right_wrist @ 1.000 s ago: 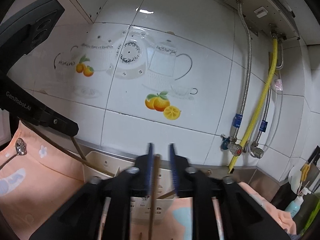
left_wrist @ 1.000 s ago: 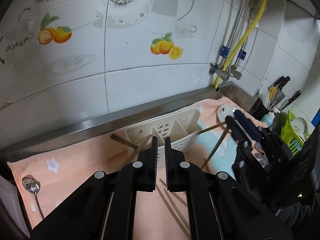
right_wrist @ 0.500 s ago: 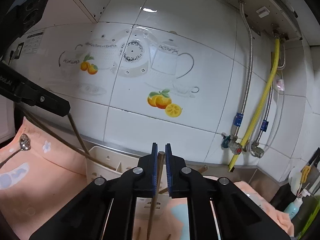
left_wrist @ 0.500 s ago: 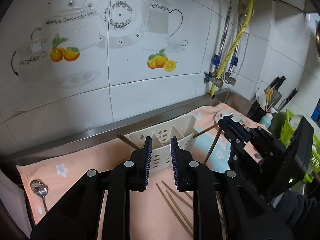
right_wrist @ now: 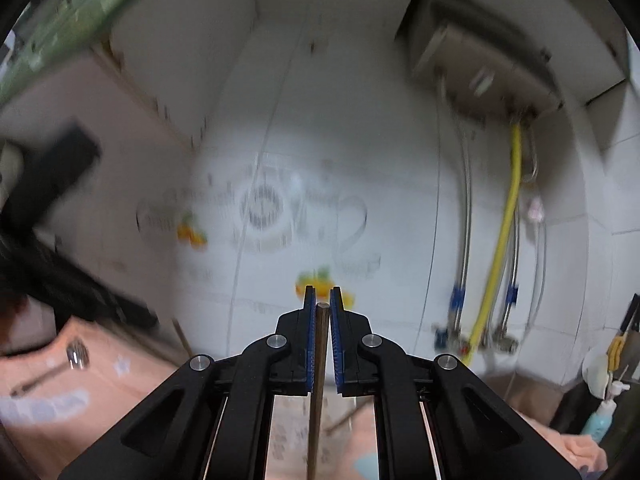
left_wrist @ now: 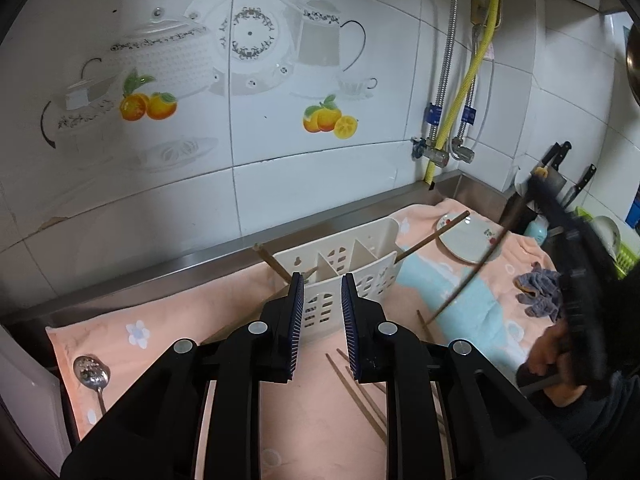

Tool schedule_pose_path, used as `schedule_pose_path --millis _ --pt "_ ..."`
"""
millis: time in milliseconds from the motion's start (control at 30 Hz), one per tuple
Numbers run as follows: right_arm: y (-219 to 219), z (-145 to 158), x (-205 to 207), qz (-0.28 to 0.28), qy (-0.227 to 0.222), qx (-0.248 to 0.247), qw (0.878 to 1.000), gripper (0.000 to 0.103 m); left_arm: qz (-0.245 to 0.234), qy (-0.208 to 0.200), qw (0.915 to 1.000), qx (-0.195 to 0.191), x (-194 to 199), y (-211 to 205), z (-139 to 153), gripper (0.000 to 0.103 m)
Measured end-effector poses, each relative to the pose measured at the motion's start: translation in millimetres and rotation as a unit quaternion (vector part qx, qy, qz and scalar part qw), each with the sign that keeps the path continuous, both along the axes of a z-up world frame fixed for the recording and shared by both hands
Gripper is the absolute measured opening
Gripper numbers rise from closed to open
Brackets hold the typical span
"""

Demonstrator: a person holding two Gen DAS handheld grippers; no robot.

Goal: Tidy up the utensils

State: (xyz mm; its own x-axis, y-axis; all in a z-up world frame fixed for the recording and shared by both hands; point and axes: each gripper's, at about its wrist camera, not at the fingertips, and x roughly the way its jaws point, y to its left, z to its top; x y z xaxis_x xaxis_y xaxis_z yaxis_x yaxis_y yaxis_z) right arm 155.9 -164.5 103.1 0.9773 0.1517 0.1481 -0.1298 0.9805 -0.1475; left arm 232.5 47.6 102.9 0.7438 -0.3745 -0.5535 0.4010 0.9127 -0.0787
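Note:
A white slotted utensil caddy stands on the peach towel by the wall, with chopsticks leaning out of its left and right ends. Just in front of it my left gripper is open, with nothing between its pads. Several loose chopsticks lie on the towel below it. My right gripper is shut on a brown chopstick and tilted up towards the wall. In the left wrist view the right gripper holds that chopstick aslant above the towel. A metal spoon lies far left.
A small plate and a crumpled grey cloth lie on the towel's right part. Pipes and a yellow hose run down the tiled wall. Knives, a soap bottle and a green rack stand far right.
My left gripper's jaws parted and it drew back a little from the caddy. The right gripper shut on a chopstick, then rose and tipped upward with it.

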Motion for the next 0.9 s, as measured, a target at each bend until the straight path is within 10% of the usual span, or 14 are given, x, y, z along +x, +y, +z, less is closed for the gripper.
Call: schedule_pose_path --millis 333,900 --pt "36 32 -3 0.051 -0.103 -0.007 0.993 0.007 0.008 -0.006 0.9999 -0.001 -4 11 1 0.019" --pt "38 19 29 0.095 0.029 0.000 0.995 0.007 -0.006 0.029 0.9995 -0.007 0 17 -28 0.019"
